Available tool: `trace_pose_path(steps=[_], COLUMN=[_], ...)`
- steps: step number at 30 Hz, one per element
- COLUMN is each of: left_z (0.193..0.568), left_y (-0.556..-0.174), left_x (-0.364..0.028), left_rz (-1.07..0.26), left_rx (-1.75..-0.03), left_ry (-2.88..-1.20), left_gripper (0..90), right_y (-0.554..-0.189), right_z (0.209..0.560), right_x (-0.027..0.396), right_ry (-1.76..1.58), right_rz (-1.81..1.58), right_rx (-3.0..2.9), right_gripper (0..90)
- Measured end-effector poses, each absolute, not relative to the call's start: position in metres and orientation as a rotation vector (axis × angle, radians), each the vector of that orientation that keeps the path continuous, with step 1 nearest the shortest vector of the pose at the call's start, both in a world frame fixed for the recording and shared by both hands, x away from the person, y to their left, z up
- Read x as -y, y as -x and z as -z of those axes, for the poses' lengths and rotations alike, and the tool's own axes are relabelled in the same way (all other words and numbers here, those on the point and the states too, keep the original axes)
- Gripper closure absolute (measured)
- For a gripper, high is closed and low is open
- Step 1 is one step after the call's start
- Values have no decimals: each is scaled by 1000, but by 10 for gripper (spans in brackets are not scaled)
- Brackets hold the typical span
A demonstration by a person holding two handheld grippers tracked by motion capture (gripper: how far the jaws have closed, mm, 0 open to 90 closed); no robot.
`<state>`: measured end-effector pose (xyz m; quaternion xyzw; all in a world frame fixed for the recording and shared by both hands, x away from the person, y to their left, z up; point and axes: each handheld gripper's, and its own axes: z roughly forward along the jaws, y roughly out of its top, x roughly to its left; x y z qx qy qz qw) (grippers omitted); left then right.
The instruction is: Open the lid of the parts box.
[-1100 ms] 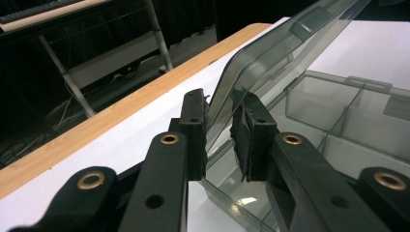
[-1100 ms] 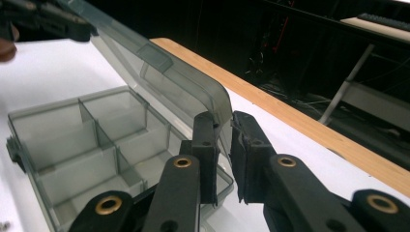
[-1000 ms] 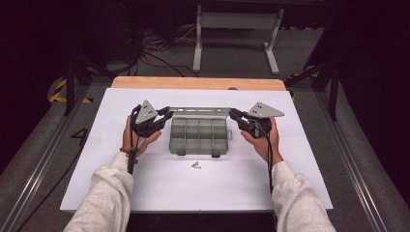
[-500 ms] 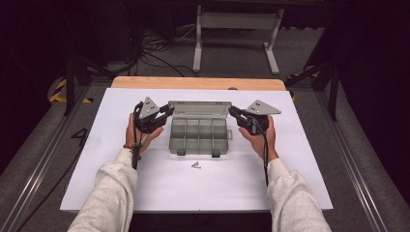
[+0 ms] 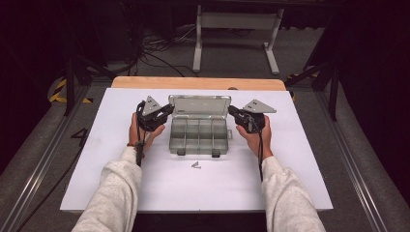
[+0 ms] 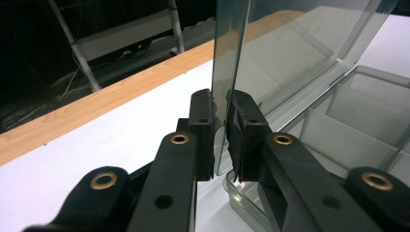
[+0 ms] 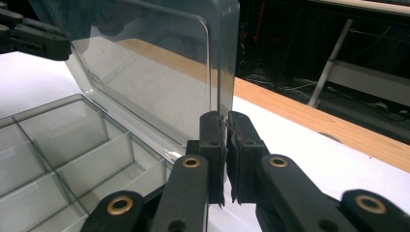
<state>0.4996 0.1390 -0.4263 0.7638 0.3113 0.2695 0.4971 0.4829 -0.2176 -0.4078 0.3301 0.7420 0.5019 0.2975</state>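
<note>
A clear plastic compartment box (image 5: 199, 135) sits mid-table with its lid (image 5: 198, 105) swung up and leaning back. My left gripper (image 5: 169, 108) pinches the lid's left edge, and its jaws have just been closing on that edge. In the left gripper view the lid (image 6: 290, 43) stands between the pads of the left gripper (image 6: 220, 130). My right gripper (image 5: 230, 110) is shut on the lid's right edge. In the right gripper view the right gripper (image 7: 225, 145) clamps the lid (image 7: 154, 72). The compartments (image 7: 58, 145) look empty.
A small screw (image 5: 196, 165) lies on the white board (image 5: 96, 183) in front of the box. A wooden table edge (image 5: 198, 82) runs behind it. Beyond stand a metal frame (image 5: 237, 29) and floor cables. The other gripper (image 7: 29, 36) shows at the upper left of the right gripper view.
The lid has swung further open, from nearly edge-on to showing its face. Both grippers moved back with its side edges.
</note>
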Motion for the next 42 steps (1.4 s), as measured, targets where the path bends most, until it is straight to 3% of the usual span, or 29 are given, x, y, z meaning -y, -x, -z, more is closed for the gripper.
trace_pose_path(steps=[42], left_z=[442], left_y=[-521], left_x=[-130], left_rz=[-642], left_rx=[-866], left_ry=[-1916], left_gripper=[795], right_y=[-502], right_z=[437], right_x=[209], right_ry=[-1004], right_rz=[-1205], right_rx=[-2026], right_gripper=[892])
